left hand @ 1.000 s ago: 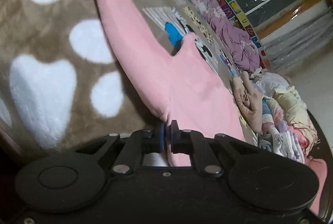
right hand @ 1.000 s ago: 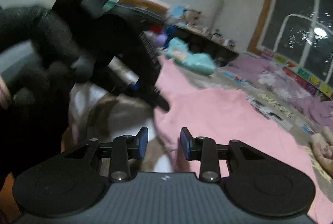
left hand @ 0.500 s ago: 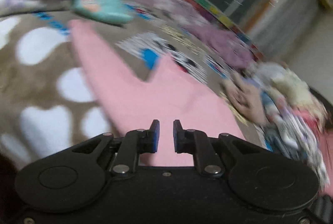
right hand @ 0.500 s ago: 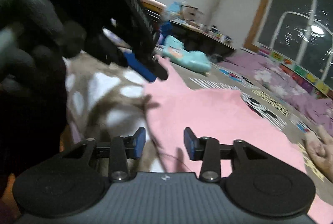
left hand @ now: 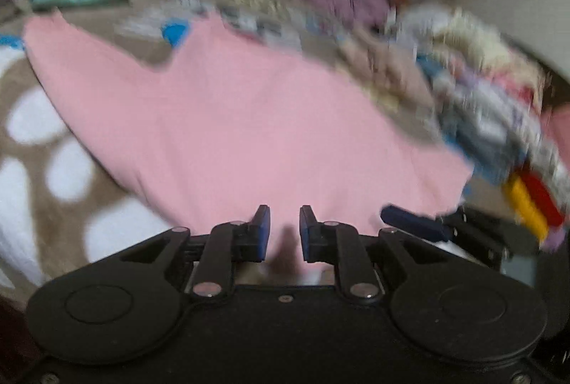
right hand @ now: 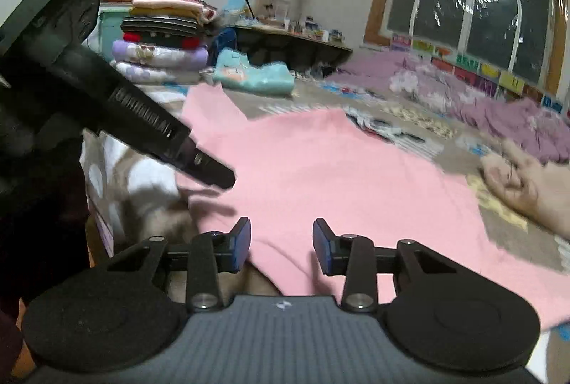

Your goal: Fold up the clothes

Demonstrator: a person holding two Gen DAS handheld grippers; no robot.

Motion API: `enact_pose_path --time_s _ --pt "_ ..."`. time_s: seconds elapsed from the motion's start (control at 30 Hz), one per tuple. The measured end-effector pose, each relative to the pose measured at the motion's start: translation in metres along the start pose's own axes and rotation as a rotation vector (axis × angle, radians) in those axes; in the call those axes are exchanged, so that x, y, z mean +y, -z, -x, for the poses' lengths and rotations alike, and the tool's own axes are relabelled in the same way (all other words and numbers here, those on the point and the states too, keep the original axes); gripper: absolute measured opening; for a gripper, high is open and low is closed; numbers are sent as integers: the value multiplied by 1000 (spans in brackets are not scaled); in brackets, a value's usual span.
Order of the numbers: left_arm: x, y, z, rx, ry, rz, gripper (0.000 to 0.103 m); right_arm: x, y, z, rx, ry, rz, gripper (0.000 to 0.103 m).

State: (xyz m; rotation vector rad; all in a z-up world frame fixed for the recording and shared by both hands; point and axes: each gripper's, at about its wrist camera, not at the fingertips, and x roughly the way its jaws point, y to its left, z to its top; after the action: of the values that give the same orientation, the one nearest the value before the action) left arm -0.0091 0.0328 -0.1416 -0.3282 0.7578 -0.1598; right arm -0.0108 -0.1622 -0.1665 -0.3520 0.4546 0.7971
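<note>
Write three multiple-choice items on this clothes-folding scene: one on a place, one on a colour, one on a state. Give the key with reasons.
1. Where does the teal folded garment lie?
A. Beyond the spread garment's far end
B. Between the right gripper's fingers
C. On the window sill

2. What colour is the spread garment?
A. Yellow
B. Pink
C. Black

3. How is the left gripper?
A. Clamped on the garment
B. Holding a hanger
C. Jaws apart, gripping nothing

Key:
1 A, it sits past the sleeve tip in both views.
2 B, it is plainly pink.
3 C, a gap shows between the opening jaws, which pinch no fabric.
</note>
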Motion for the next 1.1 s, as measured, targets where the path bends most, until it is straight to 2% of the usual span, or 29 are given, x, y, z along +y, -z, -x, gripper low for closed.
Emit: enact_pose_path --time_s 0.03,0.17,0.27,0.3,0.37,0.4,0.47,0.57,0.67,0.77,0.9,1.0,1.1 --pt "-6 1 -5 13 -25 -47 22 -1 6 -9 78 -30 -1 40" --pt "-24 -1 4 -35 -10 -123 23 10 9 -1 46 -8 67 39" --pt "-33 0 -10 13 -13 -154 23 12 9 8 -24 41 90 38" --pt "-36 1 -14 29 -14 -164 25 9 10 6 -12 42 82 40" --pt "-37 -1 -19 56 2 -152 29 1 14 -5 84 -2 38 40" --pt "-36 -3 -21 68 12 -140 29 -2 14 -4 83 -15 29 40" --pt "-31 -8 -13 34 42 -99 30 -4 9 4 54 -14 30 37" --pt "-16 -18 5 -59 36 -17 30 -9 0 14 -43 -12 -9 37" --pt "11 -30 20 -142 -21 80 30 -12 -7 10 -100 -18 -41 37" --pt "43 -41 33 -192 -108 137 30 -14 -13 5 -133 -40 -42 37" --pt "91 -61 38 -233 -198 225 30 -4 -19 -11 -128 -67 -28 37" --pt "116 -75 41 -264 -263 226 30 5 -29 -25 -120 -84 -1 37" --pt "125 -91 30 -211 -256 141 30 15 -44 -36 -125 -109 32 36"
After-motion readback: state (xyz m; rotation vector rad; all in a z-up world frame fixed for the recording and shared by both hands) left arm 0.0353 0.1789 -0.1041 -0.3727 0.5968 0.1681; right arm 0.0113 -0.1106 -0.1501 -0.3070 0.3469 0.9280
